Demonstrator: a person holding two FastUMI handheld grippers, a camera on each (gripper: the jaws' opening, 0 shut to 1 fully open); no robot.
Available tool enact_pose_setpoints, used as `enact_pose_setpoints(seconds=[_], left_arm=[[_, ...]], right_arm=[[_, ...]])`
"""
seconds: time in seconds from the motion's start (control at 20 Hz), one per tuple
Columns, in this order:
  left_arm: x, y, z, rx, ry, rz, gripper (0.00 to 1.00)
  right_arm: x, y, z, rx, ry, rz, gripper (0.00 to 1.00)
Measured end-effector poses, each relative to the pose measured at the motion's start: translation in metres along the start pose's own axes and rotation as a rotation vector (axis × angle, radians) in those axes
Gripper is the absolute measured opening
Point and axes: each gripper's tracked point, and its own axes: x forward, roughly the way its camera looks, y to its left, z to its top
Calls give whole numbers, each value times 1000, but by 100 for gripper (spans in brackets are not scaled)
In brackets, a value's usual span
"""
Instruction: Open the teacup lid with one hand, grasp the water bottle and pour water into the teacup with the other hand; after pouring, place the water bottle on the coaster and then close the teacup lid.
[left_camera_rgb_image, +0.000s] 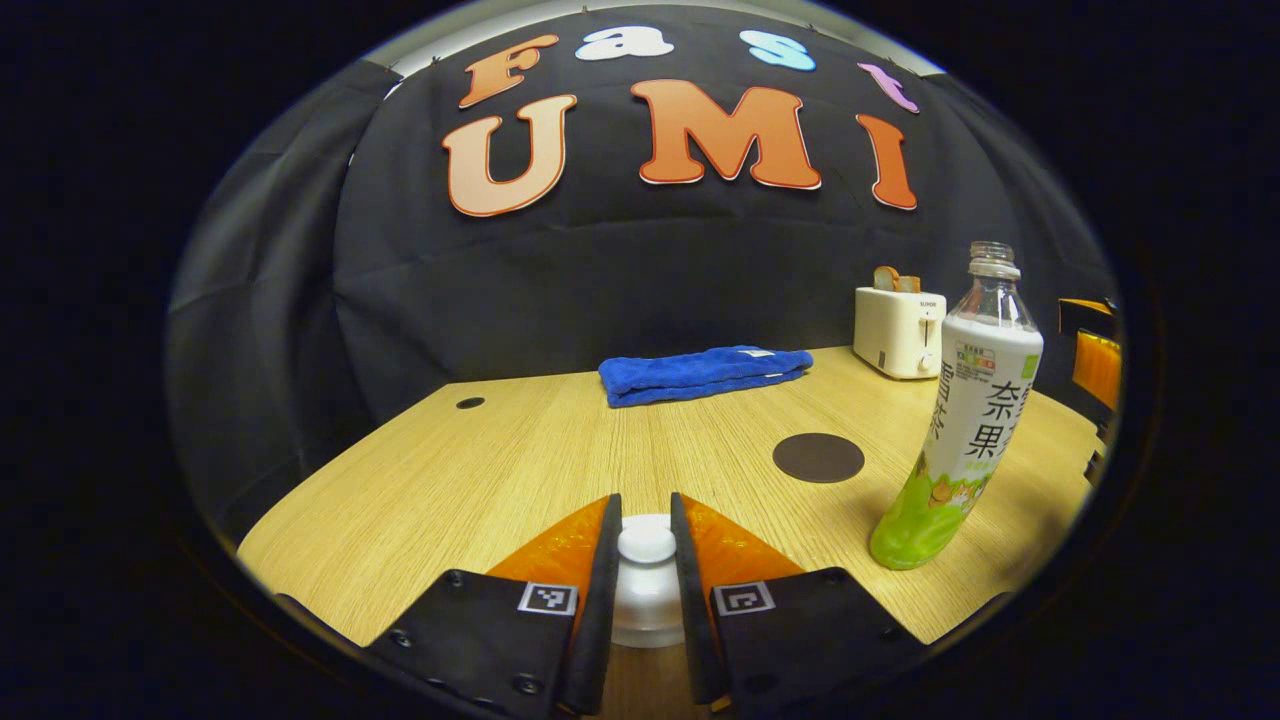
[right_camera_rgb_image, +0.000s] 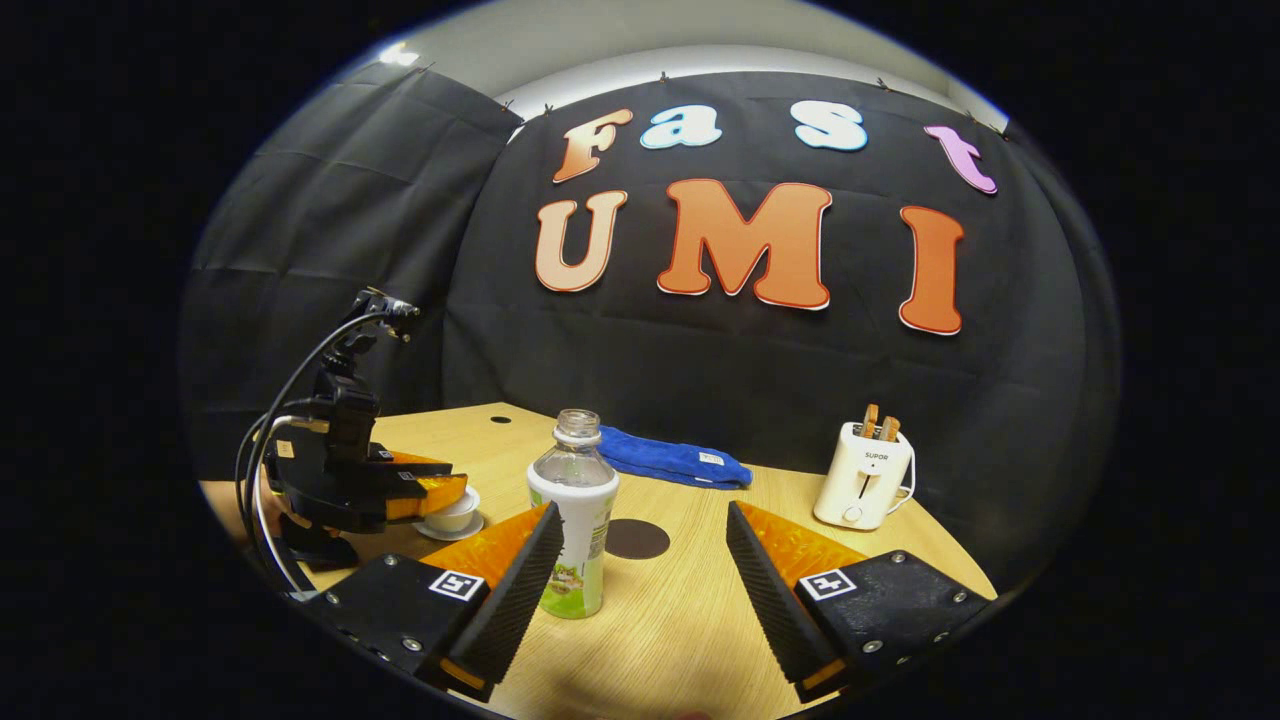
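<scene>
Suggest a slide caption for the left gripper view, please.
Left claw closing around the teacup lid; bottle stands beside the bare coaster.

On the table (right_camera_rgb_image: 680, 610), the coaster (right_camera_rgb_image: 637, 539) lies between water bottle (right_camera_rgb_image: 572, 520) and toaster (right_camera_rgb_image: 862, 475), towel (right_camera_rgb_image: 672, 460) behind.

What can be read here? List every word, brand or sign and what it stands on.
"SUPOR": front of the cream two-slot toaster.
Clear plastic water bottle, white-green label: print curves away, small lines blurred; not quoted.
Black-white square markers on the right claw: patterns, no words.
</scene>
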Motion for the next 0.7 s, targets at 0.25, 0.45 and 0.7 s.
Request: enact_pose_setpoints(seconds=[0.25,0.45,0.7], left_arm=[[-6,5,19,-3,-53,21,31],[-9,18,32,-23,-88,57,27],[-13,28,42,-19,-108,78,27]], right_arm=[[5,22,-8,-22,27,47,99],[15,42,-23,-16,73,92,99],[37,54,-43,-46,134,110,99]])
